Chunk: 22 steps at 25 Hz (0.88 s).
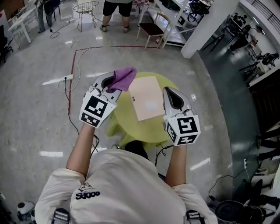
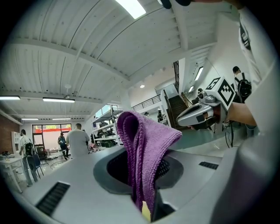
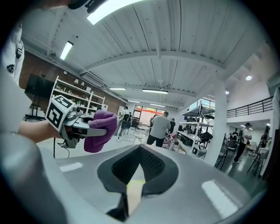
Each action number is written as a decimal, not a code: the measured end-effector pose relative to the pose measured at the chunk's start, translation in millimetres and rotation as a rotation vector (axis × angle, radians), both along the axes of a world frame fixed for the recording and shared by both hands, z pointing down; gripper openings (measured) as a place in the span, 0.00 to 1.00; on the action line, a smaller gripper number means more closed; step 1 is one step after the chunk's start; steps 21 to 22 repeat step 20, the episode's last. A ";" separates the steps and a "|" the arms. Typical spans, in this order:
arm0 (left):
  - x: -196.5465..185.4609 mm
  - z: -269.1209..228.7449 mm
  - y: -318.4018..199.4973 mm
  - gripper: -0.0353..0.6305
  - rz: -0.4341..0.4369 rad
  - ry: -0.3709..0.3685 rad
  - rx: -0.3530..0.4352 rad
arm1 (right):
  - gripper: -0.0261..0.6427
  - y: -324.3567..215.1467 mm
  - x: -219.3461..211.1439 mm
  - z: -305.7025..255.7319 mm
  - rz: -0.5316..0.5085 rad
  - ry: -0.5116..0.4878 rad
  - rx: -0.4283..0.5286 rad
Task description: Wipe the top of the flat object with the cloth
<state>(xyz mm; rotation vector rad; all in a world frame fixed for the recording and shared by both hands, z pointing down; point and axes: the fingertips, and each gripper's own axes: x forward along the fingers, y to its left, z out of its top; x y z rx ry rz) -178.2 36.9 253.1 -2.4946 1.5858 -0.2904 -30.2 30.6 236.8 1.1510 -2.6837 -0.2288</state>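
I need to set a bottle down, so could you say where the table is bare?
Bare table shows left of the board and along its near edge. Crowded: far left, by the left gripper holding the cloth; the board's right, by the right gripper.

The near rim of the green table (image 1: 148, 130), on the wearer's side of the flat board (image 1: 146, 97), is covered by the wearer's head (image 1: 136, 149). Left of the board, the table's rim is masked by the left gripper (image 1: 106, 84) and the cloth (image 1: 123, 78), whose lower end is buried between the jaws. Far beyond the board, a standing person (image 1: 117, 8) is cut off above the waist by the upper edge. Between the closed jaws of the right gripper (image 3: 139, 151), only a narrow strip of board and table is glimpsed.
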 end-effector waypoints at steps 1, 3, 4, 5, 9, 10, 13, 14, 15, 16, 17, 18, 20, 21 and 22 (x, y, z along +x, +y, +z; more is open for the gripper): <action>0.7 0.1 0.5 0.16 0.003 0.001 -0.001 | 0.06 0.6 -0.2 -0.1 0.000 0.000 0.000; 2.2 0.1 1.9 0.16 0.007 0.002 -0.003 | 0.06 2.2 -0.1 -0.7 -0.001 0.004 0.002; 3.1 0.3 2.7 0.16 0.007 0.002 -0.004 | 0.06 2.7 0.6 -1.0 0.000 0.006 0.003; 4.1 0.7 3.3 0.16 0.008 0.001 -0.005 | 0.06 2.9 1.8 -1.1 0.004 0.009 0.005; 7.2 4.0 4.3 0.16 0.017 0.001 -0.012 | 0.06 2.6 6.3 0.6 0.027 0.013 0.007; 7.3 4.7 4.7 0.16 0.019 0.003 -0.014 | 0.06 2.9 6.0 1.0 0.027 0.013 0.006; 7.2 6.1 6.2 0.16 0.022 0.005 -0.021 | 0.06 4.5 4.4 1.2 0.022 0.015 0.004; 7.4 6.3 6.9 0.16 0.022 0.005 -0.021 | 0.06 5.1 4.3 1.1 0.021 0.014 0.004; 7.4 6.6 7.6 0.16 0.023 0.005 -0.021 | 0.06 5.7 4.3 1.0 0.021 0.013 0.004; 7.4 6.8 8.4 0.16 0.024 0.005 -0.020 | 0.06 6.4 4.4 1.3 0.022 0.011 0.005; 7.1 7.0 9.3 0.16 0.024 0.005 -0.019 | 0.06 7.1 4.4 1.7 0.024 0.009 0.005; 6.7 7.0 10.2 0.16 0.025 0.006 -0.017 | 0.06 7.8 4.4 2.1 0.025 0.007 0.005; 5.7 6.8 11.9 0.16 0.026 0.008 -0.014 | 0.06 9.0 4.3 3.1 0.028 0.003 0.005; 5.7 6.8 11.9 0.16 0.026 0.008 -0.014 | 0.06 9.0 4.3 3.1 0.028 0.003 0.005; 5.7 6.8 11.9 0.16 0.026 0.008 -0.014 | 0.06 9.0 4.3 3.1 0.028 0.003 0.005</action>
